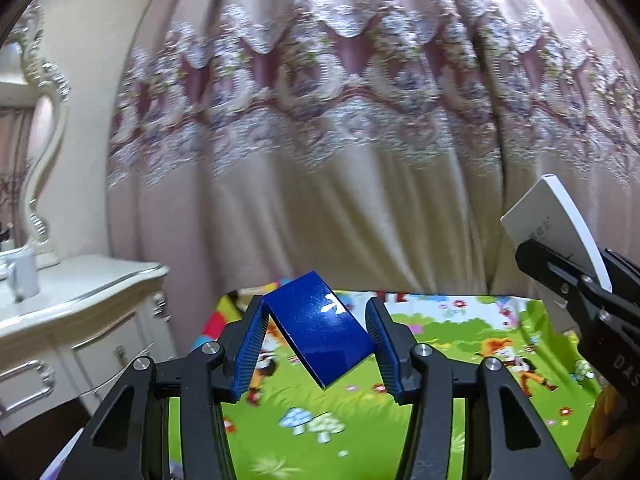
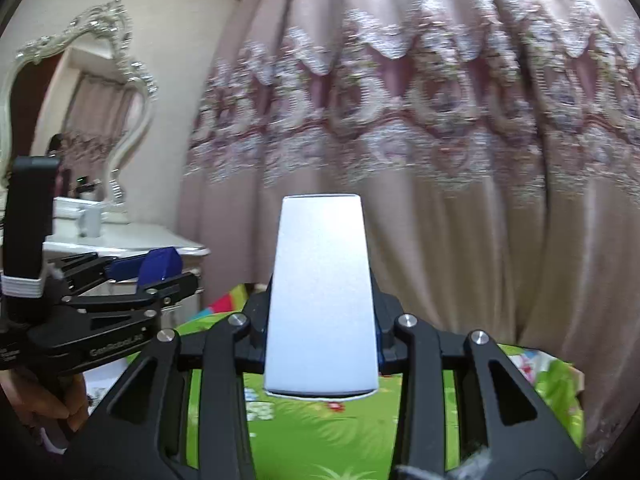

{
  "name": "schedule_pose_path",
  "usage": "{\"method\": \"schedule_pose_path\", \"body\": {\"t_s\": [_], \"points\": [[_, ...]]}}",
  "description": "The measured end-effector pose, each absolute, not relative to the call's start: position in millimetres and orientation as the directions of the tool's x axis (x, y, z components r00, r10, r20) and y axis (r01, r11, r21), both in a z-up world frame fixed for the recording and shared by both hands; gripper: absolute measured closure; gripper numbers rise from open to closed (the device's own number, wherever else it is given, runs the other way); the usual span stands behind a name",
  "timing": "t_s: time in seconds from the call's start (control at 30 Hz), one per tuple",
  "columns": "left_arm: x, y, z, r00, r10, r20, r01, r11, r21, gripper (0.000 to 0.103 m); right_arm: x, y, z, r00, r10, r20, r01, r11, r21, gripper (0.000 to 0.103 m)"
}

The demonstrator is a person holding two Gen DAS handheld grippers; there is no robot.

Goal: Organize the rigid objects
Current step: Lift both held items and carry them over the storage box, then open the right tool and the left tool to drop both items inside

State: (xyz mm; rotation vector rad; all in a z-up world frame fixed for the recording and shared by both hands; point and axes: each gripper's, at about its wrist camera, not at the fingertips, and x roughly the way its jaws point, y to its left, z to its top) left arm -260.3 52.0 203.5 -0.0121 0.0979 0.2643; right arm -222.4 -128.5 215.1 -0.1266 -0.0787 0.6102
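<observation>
Left gripper (image 1: 318, 340) clamped on tilted blue box (image 1: 320, 330). Right gripper (image 2: 320, 332) clamped on upright white box (image 2: 322, 300). Both raised over cartoon play mat (image 1: 460, 344), curtain (image 1: 360, 120) far behind.

Both fisheye cameras are sitting just behind their own gripper fingers, raised and looking level toward the embroidered curtain (image 1: 360, 128), which is filling most of each view. The left wrist camera is looking from left of the right one: the right gripper (image 1: 576, 276) is showing at its right edge, below the curtain. The right wrist camera is catching the left gripper (image 2: 132, 276) at its left, beside the curtain (image 2: 420, 120).
</observation>
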Motion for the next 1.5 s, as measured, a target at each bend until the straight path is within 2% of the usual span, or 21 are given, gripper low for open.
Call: {"method": "schedule_pose_path", "body": {"t_s": [0.27,0.4,0.5,0.67,0.77,0.87,1.0,1.03,1.07,1.1,1.13,1.17,1.23,1.37,1.5], "points": [[-291.3,98.4,193.1,0.920,0.376,-0.113,-0.382,0.924,-0.032,0.052,-236.4,-73.3,209.3,0.713,0.701,-0.024,-0.691,0.696,-0.193,0.063],[-306.8,121.6,174.5,0.883,0.440,-0.166,-0.452,0.891,-0.039,0.051,-236.8,-34.2,199.3,0.621,0.773,-0.129,-0.779,0.592,-0.205,0.063],[-320.7,148.3,150.6,0.838,0.486,-0.247,-0.516,0.854,-0.068,0.051,-236.7,4.4,179.7,0.536,0.808,-0.244,-0.843,0.497,-0.205,0.063],[-349.6,196.1,105.1,0.734,0.559,-0.387,-0.640,0.759,-0.117,0.051,-242.6,69.1,130.5,0.403,0.801,-0.443,-0.915,0.342,-0.214,0.063],[-363.4,213.8,81.4,0.674,0.585,-0.451,-0.690,0.717,-0.102,0.051,-245.6,96.2,108.0,0.346,0.782,-0.518,-0.938,0.276,-0.210,0.063],[-370.0,220.2,69.8,0.656,0.592,-0.469,-0.702,0.707,-0.090,0.051,-249.4,112.5,86.0,0.312,0.756,-0.576,-0.950,0.234,-0.208,0.063],[-377.6,219.6,71.4,0.634,0.644,-0.428,-0.730,0.681,-0.057,0.050,-249.0,127.8,66.0,0.280,0.720,-0.635,-0.960,0.195,-0.201,0.063],[-378.1,220.4,74.6,0.631,0.647,-0.428,-0.734,0.677,-0.057,0.044,-248.6,130.8,63.4,0.266,0.711,-0.651,-0.964,0.185,-0.191,0.063],[-378.4,221.3,78.4,0.625,0.651,-0.431,-0.738,0.673,-0.054,0.027,-247.9,133.2,60.7,0.246,0.703,-0.667,-0.969,0.170,-0.177,0.062],[-378.8,222.1,81.0,0.618,0.655,-0.434,-0.742,0.669,-0.046,0.016,-248.7,134.7,59.2,0.234,0.700,-0.675,-0.972,0.161,-0.170,0.059],[-379.6,222.0,85.0,0.608,0.665,-0.434,-0.746,0.665,-0.027,0.000,-249.6,136.1,57.9,0.228,0.696,-0.681,-0.974,0.155,-0.167,0.044],[-380.3,221.0,90.2,0.602,0.678,-0.422,-0.749,0.663,-0.005,0.000,-250.1,135.2,57.8,0.231,0.699,-0.677,-0.973,0.158,-0.169,0.027],[-382.2,215.6,100.4,0.574,0.718,-0.394,-0.765,0.641,0.056,0.000,-252.2,131.9,60.2,0.230,0.719,-0.656,-0.973,0.158,-0.169,0.018],[-383.6,214.1,112.4,0.582,0.697,-0.419,-0.747,0.662,0.064,0.000,-255.6,130.9,61.8,0.221,0.714,-0.664,-0.975,0.149,-0.164,0.018],[-389.9,221.4,109.2,0.635,0.634,-0.442,-0.714,0.700,-0.022,0.000,-256.8,129.7,57.9,0.204,0.704,-0.680,-0.979,0.145,-0.143,0.018]]}}
